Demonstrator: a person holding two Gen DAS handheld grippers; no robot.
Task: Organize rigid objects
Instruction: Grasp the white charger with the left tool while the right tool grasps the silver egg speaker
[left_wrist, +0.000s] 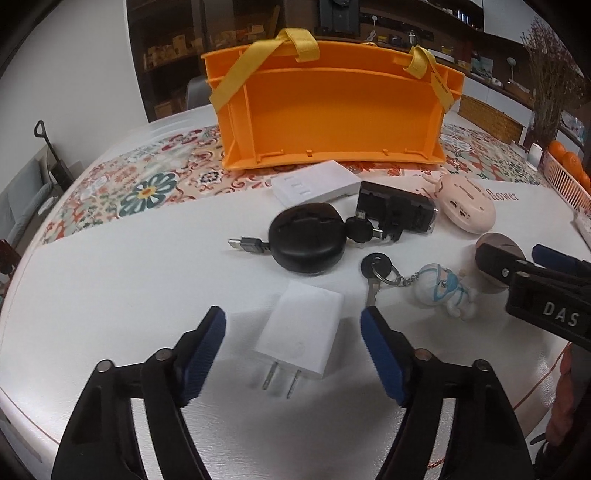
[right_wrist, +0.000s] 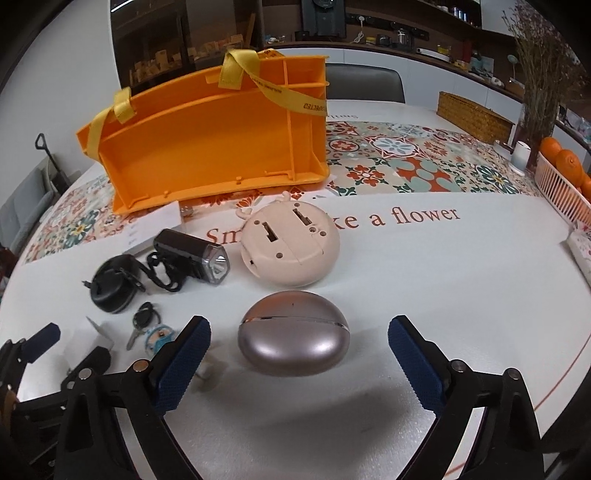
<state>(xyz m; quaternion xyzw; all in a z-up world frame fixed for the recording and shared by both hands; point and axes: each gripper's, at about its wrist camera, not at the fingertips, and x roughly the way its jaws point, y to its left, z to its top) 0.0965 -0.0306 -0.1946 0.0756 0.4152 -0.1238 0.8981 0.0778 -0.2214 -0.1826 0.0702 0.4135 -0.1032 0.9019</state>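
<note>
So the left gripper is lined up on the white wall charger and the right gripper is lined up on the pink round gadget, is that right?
Not quite. The left gripper is lined up on the white wall charger, but the right gripper frames the metallic oval case, as the right wrist view shows. The pink round gadget lies farther back, toward the orange basket.

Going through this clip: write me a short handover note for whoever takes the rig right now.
Left gripper: open, straddling the white charger, pads not touching.
Right gripper: open around the metallic oval case, no contact.
On the table: cable reel, key with doll keychain, black bike light, pink round device, white box.
Orange bin: on its side, nothing visible inside.
Done: nothing stowed. Left: everything.
</note>
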